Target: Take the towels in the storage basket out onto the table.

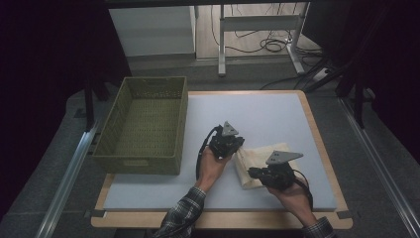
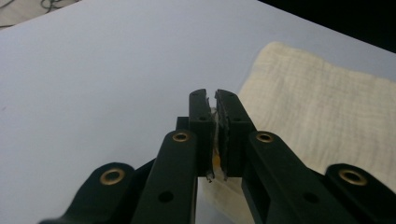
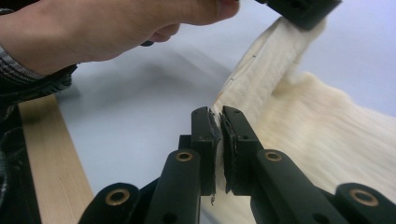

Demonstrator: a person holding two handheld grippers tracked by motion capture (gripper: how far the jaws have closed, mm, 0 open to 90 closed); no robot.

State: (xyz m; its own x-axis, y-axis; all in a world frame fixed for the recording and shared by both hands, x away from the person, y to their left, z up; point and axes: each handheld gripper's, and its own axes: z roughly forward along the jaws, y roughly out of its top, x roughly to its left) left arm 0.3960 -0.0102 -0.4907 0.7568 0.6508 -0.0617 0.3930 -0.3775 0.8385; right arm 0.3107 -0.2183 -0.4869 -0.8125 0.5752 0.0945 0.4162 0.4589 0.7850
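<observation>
Both pinch the cream cloth (image 1: 260,161) — left gripper (image 1: 236,148) at its ten o'clock corner, right gripper (image 1: 251,172) at seven — jaws clamped nearly closed.

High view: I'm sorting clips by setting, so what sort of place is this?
Probably a lab recording station: a padded table with dark curtains around it, loose cables on the floor behind, and a basket and cloth laid out.

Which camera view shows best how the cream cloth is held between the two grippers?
The right gripper view: the cloth edge stretches from the right gripper up to the left gripper, both shut on it. The high view shows the whole cloth on the table, partly hidden. The left gripper view shows the cloth flat beyond shut jaws.
</observation>
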